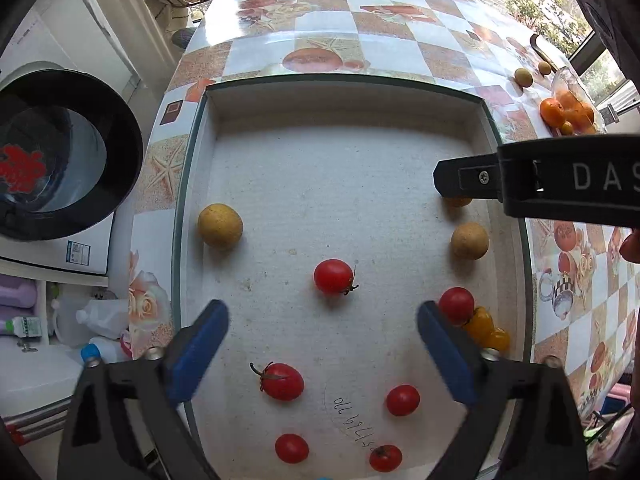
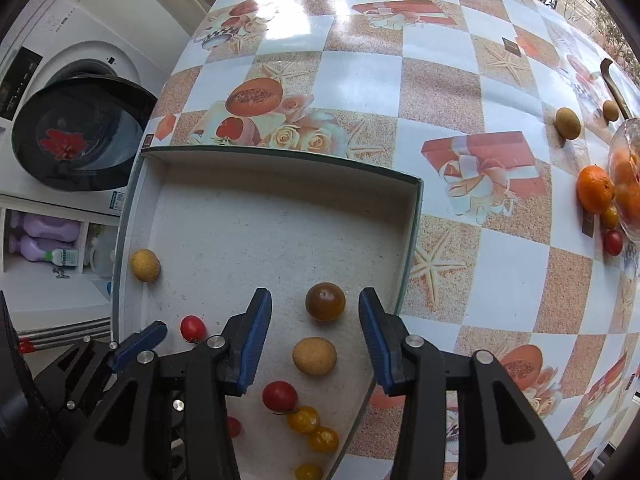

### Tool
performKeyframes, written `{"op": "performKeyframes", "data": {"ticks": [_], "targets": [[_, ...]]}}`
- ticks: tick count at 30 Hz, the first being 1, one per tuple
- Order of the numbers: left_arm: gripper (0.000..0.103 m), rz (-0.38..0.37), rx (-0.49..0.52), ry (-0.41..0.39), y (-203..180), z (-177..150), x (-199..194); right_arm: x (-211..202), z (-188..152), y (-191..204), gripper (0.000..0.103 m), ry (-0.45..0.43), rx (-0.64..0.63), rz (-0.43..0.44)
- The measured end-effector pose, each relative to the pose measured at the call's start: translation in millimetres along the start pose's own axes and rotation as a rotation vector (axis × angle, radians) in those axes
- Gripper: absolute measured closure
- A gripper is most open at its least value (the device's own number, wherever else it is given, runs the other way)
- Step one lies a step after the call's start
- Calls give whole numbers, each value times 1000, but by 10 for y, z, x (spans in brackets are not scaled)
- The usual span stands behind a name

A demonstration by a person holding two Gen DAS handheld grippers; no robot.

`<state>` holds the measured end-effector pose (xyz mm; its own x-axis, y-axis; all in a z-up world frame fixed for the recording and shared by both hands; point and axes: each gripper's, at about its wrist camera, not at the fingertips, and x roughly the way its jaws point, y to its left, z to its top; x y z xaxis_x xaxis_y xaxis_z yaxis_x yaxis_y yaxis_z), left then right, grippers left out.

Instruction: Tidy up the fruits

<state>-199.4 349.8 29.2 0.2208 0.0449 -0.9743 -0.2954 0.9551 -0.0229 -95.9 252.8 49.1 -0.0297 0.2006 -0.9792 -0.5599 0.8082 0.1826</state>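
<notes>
A shallow white box (image 1: 340,100) (image 2: 408,240) lies on the table and holds fruit. In the left wrist view it holds several red cherry tomatoes (image 1: 333,277), two tan longans (image 1: 220,226) (image 1: 469,241) and yellow tomatoes (image 1: 480,322). My left gripper (image 1: 323,330) is open and empty above the box, over the red tomatoes. My right gripper (image 2: 315,334) is open and empty, its fingers either side of a brown fruit (image 2: 325,301) and a tan longan (image 2: 314,356). The right gripper's body (image 1: 540,176) shows at the box's right side.
More fruit lies loose on the checked tablecloth at the right: an orange (image 2: 595,189), two longans (image 2: 568,123), small tomatoes (image 2: 613,242) and a clear bag of oranges (image 1: 568,108). A washing machine with its door open (image 1: 60,152) stands left of the table.
</notes>
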Motion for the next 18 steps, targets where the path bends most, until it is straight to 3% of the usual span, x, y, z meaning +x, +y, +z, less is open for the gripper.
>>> {"op": "performKeyframes", "data": {"ticks": [4, 9, 12, 16, 18], "targets": [[0, -18, -3, -7, 27, -25, -105, -194, -98, -11, 35, -29, 4, -11], [0, 11, -15, 34, 29, -52, -151, -388, -263, -39, 22, -34, 3, -46], [0, 11, -24, 10, 66, -96, -253, -473, -409, -31, 19, -33, -7, -70], [0, 75, -30, -13, 102, -150, -425, -575, -622, -25, 12, -23, -3, -92], [0, 69, -38, 2, 132, -171, -479, -627, -709, -8, 11, -21, -8, -113]]}}
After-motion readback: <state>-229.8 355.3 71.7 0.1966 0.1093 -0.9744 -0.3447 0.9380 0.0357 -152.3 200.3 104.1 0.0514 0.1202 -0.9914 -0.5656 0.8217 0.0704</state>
